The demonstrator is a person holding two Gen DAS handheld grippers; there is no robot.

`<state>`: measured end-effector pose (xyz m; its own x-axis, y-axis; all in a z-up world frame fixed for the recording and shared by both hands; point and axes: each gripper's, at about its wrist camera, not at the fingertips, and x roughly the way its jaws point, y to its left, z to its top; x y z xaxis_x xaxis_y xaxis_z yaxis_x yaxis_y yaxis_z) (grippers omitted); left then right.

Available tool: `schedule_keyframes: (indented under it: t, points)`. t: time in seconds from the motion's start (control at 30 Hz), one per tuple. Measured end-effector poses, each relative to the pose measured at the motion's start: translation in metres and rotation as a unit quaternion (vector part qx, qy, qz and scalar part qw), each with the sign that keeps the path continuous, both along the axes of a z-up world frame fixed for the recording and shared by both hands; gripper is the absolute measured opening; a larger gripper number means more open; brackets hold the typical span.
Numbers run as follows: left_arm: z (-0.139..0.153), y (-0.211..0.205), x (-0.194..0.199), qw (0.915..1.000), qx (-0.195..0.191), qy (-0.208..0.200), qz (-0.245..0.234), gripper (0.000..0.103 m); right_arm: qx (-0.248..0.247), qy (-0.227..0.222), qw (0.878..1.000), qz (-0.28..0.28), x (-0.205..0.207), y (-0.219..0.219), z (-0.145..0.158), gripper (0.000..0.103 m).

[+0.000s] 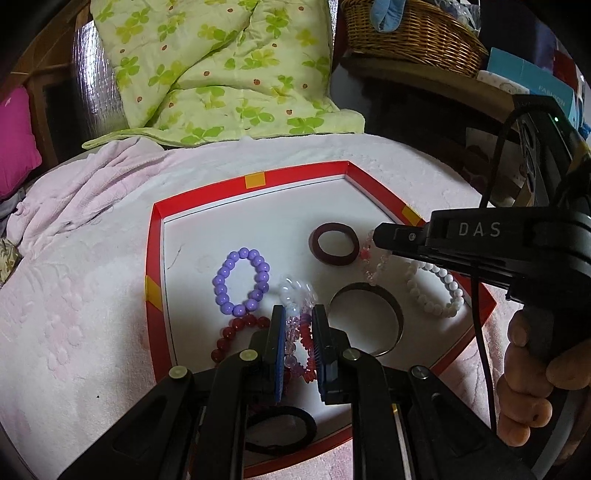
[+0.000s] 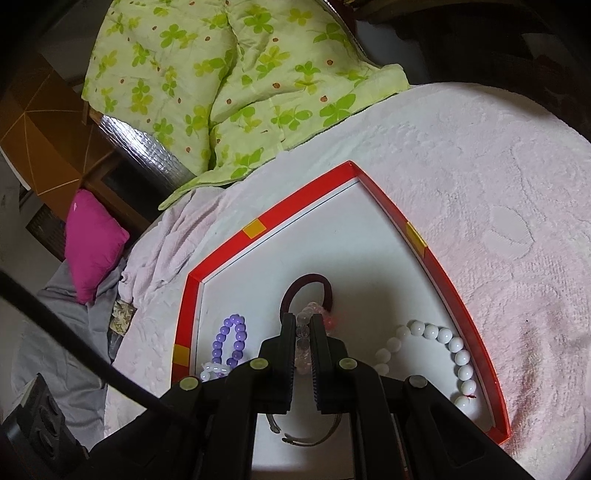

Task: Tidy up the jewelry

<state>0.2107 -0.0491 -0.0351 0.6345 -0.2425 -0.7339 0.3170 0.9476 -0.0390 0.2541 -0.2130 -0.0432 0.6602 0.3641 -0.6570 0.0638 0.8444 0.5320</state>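
Observation:
A red-rimmed white tray (image 1: 157,258) (image 2: 192,306) lies on a pink towel and holds several bracelets. My left gripper (image 1: 298,314) is closed on a clear-and-purple crystal bead bracelet (image 1: 293,295) that lies over a red bead bracelet (image 1: 236,332). My right gripper (image 2: 303,321), also seen from the left wrist (image 1: 376,236), is closed on a pink-and-clear bead bracelet (image 2: 304,332) (image 1: 371,262) next to a maroon hair band (image 1: 334,249) (image 2: 308,291). A purple bead bracelet (image 1: 242,282) (image 2: 229,343), a white bead bracelet (image 1: 436,291) (image 2: 443,350) and a metal bangle (image 1: 369,317) (image 2: 310,432) lie loose.
A black hair tie (image 1: 280,428) lies near the tray's front edge. A green clover quilt (image 1: 221,70) (image 2: 229,81) and a wicker basket (image 1: 410,33) sit behind. A magenta cushion (image 2: 92,243) is at the left. The pink towel (image 2: 480,184) surrounds the tray.

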Motion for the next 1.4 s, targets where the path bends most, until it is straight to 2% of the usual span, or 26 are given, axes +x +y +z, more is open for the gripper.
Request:
schedule_keyframes:
  t: [0.2, 0.27, 0.33, 0.4, 0.47, 0.57, 0.63, 0.7, 0.73, 0.77, 0.8, 1.17, 1.23, 1.33, 1.4]
  points:
    - [0.002, 0.001, -0.002, 0.9999, 0.008, -0.006, 0.009, 0.016, -0.006, -0.001, 1.0, -0.003, -0.003, 0.0, 0.002, 0.011]
    - [0.003, 0.002, -0.003, 0.9998, 0.012, -0.008, 0.012, 0.025, -0.007, 0.001, 1.0, -0.004, -0.004, -0.001, 0.002, 0.011]
    - [0.004, 0.002, -0.005, 0.9997, 0.016, -0.013, 0.015, 0.039, -0.008, 0.002, 1.0, -0.004, -0.006, -0.001, 0.002, 0.011]
    - [0.005, 0.002, -0.007, 0.9994, 0.021, -0.019, 0.019, 0.046, -0.009, 0.004, 1.0, -0.004, -0.007, -0.001, 0.003, 0.011]
    - [0.007, 0.003, -0.008, 0.9993, 0.023, -0.022, 0.019, 0.048, -0.008, 0.005, 1.0, -0.005, -0.008, -0.003, 0.003, 0.012]
    - [0.009, 0.003, -0.01, 0.9988, 0.031, -0.03, 0.025, 0.059, -0.01, 0.005, 1.0, -0.006, -0.011, -0.003, 0.005, 0.013]
    - [0.011, 0.003, -0.012, 0.9983, 0.035, -0.036, 0.03, 0.061, -0.012, 0.004, 1.0, -0.007, -0.013, -0.004, 0.007, 0.014]
    - [0.011, 0.004, -0.013, 0.9981, 0.037, -0.036, 0.033, 0.064, -0.015, 0.003, 1.0, -0.008, -0.016, -0.005, 0.009, 0.021]
    - [0.012, 0.004, -0.014, 0.998, 0.039, -0.036, 0.035, 0.068, -0.016, 0.002, 1.0, -0.008, -0.017, -0.005, 0.009, 0.029]
    - [0.012, 0.004, -0.015, 0.9977, 0.04, -0.038, 0.038, 0.069, -0.019, 0.001, 1.0, -0.009, -0.018, -0.005, 0.01, 0.035]
    - [0.013, 0.005, -0.015, 0.9975, 0.041, -0.04, 0.042, 0.07, -0.023, -0.003, 1.0, -0.01, -0.02, -0.006, 0.012, 0.036]
    - [0.024, 0.017, -0.033, 0.9933, 0.056, -0.048, 0.089, 0.072, -0.053, -0.029, 0.998, -0.007, -0.053, -0.009, 0.035, 0.036]
    - [0.028, 0.019, -0.039, 0.9916, 0.066, -0.057, 0.096, 0.078, -0.061, -0.03, 0.998, -0.005, -0.061, -0.007, 0.038, 0.036]
    - [0.034, 0.024, -0.049, 0.9893, 0.074, -0.074, 0.102, 0.08, -0.079, -0.03, 0.996, -0.001, -0.073, -0.003, 0.042, 0.036]
    - [0.039, 0.028, -0.056, 0.9882, 0.077, -0.08, 0.105, 0.08, -0.103, -0.033, 0.994, 0.002, -0.082, 0.001, 0.046, 0.044]
